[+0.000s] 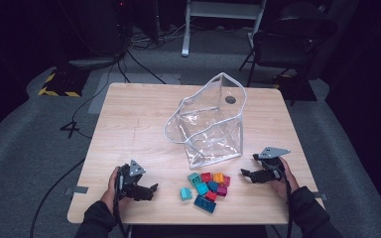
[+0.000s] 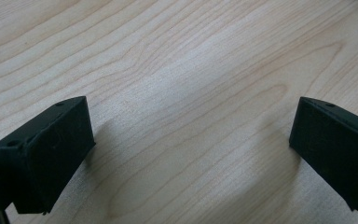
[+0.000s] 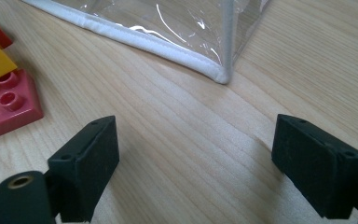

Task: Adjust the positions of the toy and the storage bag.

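Start step, nothing is held: left gripper and right gripper are rested on the worktop, fingers spread and empty. Blocks are piled between them, near the clear bag. Next, judged: one block must be pinched.

The worktop was pale wood with a plain grain. On the grey carpeted floor beyond it, at about 10 o'clock, sat a yellow-and-black striped block, with dark cables trailing from it towards the worktop's left side. At about 12 o'clock rose a white stand's legs. A dark chair stood at about 1 o'clock.
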The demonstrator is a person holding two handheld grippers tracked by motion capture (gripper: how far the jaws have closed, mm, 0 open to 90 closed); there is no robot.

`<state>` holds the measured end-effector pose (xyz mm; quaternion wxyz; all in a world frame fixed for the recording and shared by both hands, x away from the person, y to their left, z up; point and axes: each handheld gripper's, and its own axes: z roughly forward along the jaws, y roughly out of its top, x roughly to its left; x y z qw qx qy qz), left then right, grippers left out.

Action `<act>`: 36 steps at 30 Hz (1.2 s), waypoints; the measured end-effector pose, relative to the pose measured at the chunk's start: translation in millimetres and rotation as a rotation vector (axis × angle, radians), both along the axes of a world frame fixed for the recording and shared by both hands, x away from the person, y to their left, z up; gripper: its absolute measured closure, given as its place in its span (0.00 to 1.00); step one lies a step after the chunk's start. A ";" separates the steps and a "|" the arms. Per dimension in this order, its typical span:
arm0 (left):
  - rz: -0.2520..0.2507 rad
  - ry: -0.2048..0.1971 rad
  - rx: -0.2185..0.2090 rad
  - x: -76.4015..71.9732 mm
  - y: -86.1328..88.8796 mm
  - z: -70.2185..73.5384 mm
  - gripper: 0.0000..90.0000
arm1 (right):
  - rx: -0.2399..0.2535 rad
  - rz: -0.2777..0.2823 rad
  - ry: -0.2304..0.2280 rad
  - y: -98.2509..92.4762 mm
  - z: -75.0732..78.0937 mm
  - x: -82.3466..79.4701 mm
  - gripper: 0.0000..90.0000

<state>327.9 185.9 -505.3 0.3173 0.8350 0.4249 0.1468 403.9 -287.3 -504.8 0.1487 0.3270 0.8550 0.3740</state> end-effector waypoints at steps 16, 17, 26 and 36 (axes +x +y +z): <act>0.003 -0.003 0.003 1.6 -0.8 0.2 0.00 | 0.006 -0.011 -0.005 0.3 1.3 5.0 0.20; 0.005 -0.002 0.001 2.2 -1.0 0.0 0.00 | 0.015 -0.014 -0.019 1.1 2.3 6.4 0.22; 0.008 0.000 -0.001 2.6 -1.3 0.0 0.00 | 0.033 0.019 -0.026 24.9 8.6 20.7 0.32; 0.007 0.000 0.000 2.5 -1.2 0.1 0.00 | 0.012 0.016 -0.055 49.7 10.1 24.5 0.42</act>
